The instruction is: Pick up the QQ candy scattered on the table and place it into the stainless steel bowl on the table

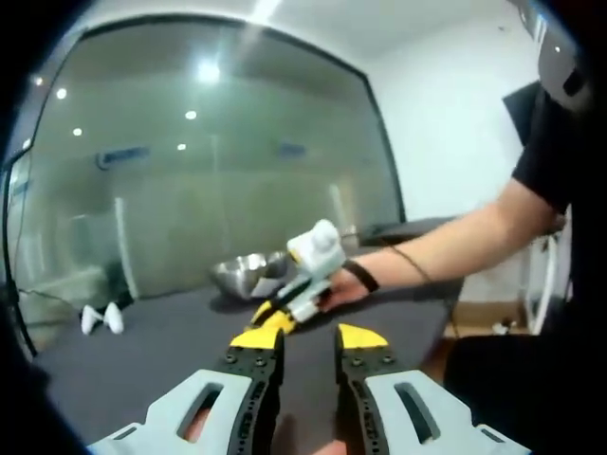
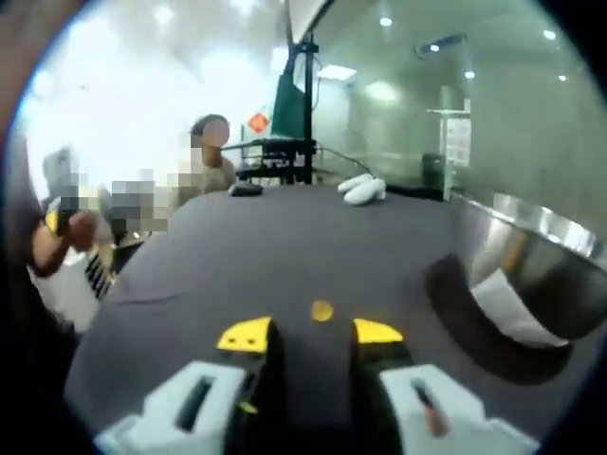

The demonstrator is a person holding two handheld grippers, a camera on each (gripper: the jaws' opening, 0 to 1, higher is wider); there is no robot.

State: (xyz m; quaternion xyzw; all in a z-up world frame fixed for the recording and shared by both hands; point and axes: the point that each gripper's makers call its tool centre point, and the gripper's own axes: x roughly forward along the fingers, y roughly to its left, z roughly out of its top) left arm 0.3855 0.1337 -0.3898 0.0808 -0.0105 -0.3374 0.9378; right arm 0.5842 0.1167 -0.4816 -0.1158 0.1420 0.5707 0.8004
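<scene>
A small round yellow QQ candy [image 2: 321, 310] lies on the dark grey table [image 2: 285, 246], just ahead of my right gripper [image 2: 311, 334], whose yellow-tipped jaws stand open on either side of it without touching it. The stainless steel bowl [image 2: 536, 261] sits close by on the right of that view. In the left gripper view, my left gripper [image 1: 309, 339] hangs open and empty above the table. Beyond it, a hand holds the right gripper [image 1: 282, 311] low over the table, in front of the bowl [image 1: 248, 273].
Two white objects [image 1: 101, 319] [image 2: 361, 190] lie near the table's far edge. A glass wall [image 1: 209, 171] stands behind the table. The person's bare arm [image 1: 455, 242] reaches in from the right. Another person sits beyond the far side of the table [image 2: 204, 166].
</scene>
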